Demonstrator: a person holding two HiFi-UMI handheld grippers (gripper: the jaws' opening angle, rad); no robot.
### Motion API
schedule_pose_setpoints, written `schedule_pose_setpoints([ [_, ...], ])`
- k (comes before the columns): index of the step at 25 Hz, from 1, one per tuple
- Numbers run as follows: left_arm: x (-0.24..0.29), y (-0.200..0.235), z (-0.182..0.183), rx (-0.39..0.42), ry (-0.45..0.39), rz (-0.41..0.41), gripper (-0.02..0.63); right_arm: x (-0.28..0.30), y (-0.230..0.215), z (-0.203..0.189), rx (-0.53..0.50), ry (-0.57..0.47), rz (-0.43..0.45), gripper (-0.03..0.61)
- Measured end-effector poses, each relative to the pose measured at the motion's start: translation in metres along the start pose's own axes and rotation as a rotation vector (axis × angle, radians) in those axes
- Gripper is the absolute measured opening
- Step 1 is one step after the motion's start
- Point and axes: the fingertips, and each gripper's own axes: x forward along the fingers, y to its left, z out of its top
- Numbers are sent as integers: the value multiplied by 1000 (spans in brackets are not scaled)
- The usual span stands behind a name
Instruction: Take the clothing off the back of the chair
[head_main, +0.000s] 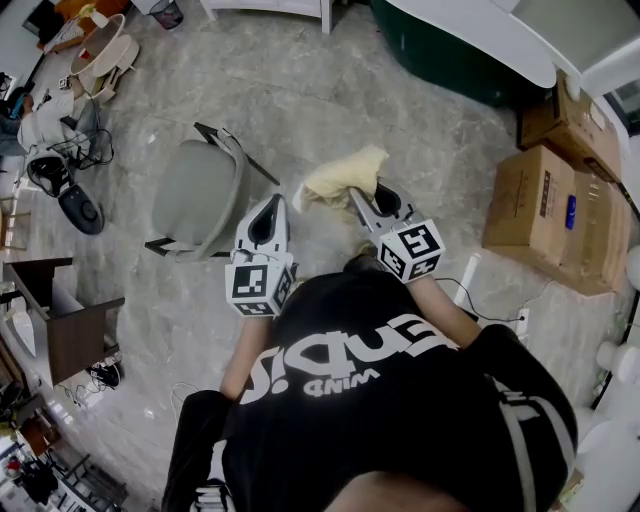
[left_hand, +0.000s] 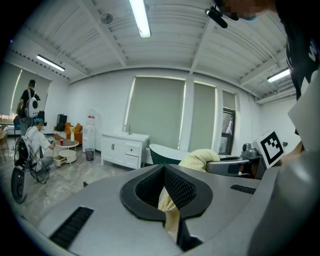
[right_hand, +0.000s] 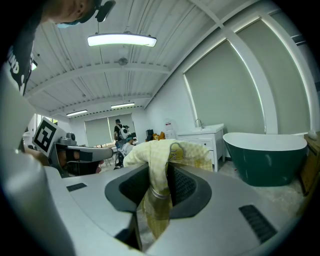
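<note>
Both jaws are clamped on the yellow clothing (head_main: 345, 176); your left gripper (head_main: 272, 203) pinches one fold, your right gripper (head_main: 364, 197) a bunched one; it hangs between them, beside the grey chair (head_main: 195, 195), seemingly clear of its back; hold firm and lift level, so nothing snags.

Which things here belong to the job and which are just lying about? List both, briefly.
Part of the job:
yellow clothing, held between both grippers
left gripper, shut on one end of it
right gripper, shut on the other end
grey chair

Just lying about:
cardboard boxes
green bathtub
white cabinet
dark side table
</note>
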Motion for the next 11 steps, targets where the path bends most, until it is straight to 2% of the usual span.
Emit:
schedule_pose_setpoints([
  [11,8,6,-4,-7,5,16,15,6,-9,-2,6,7,-2,109],
])
